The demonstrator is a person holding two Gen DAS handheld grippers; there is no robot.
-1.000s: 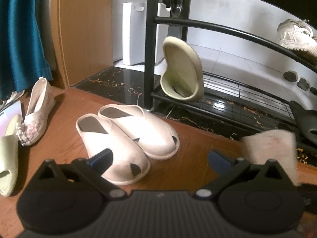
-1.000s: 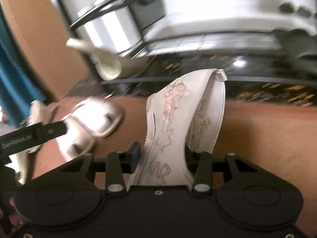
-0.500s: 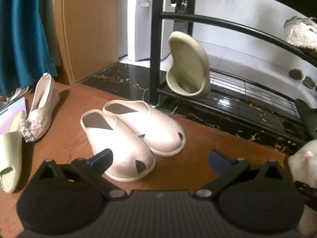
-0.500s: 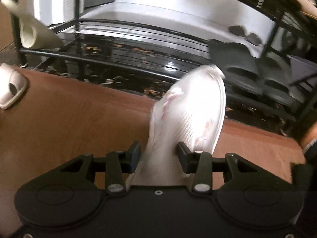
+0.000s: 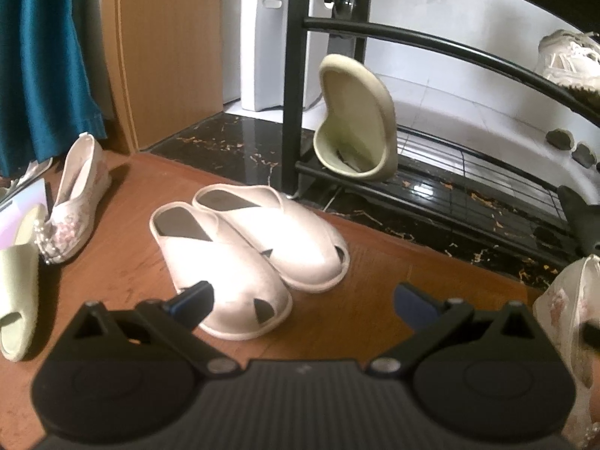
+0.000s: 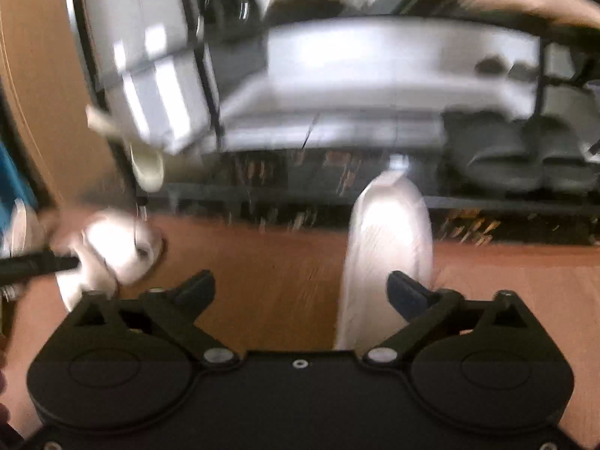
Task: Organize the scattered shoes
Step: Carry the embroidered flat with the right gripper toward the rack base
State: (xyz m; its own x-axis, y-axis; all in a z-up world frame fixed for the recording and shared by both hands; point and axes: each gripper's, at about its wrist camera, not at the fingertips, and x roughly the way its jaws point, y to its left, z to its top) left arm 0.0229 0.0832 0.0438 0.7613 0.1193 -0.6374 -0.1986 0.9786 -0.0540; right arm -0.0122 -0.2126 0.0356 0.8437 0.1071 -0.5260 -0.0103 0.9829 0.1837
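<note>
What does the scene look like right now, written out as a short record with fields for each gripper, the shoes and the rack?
Left gripper: fingers open, nothing between them, above the pair of white cross-strap slippers.
Right gripper: fingers have just been opening; the white embroidered cloth shoe sits by the right finger, no longer pinched.
Floor, left side: matching embroidered cloth shoe and a pale green slide sandal.
Black metal shoe rack: second pale green slide sandal propped on the bottom shelf; dark slippers further right.
</note>
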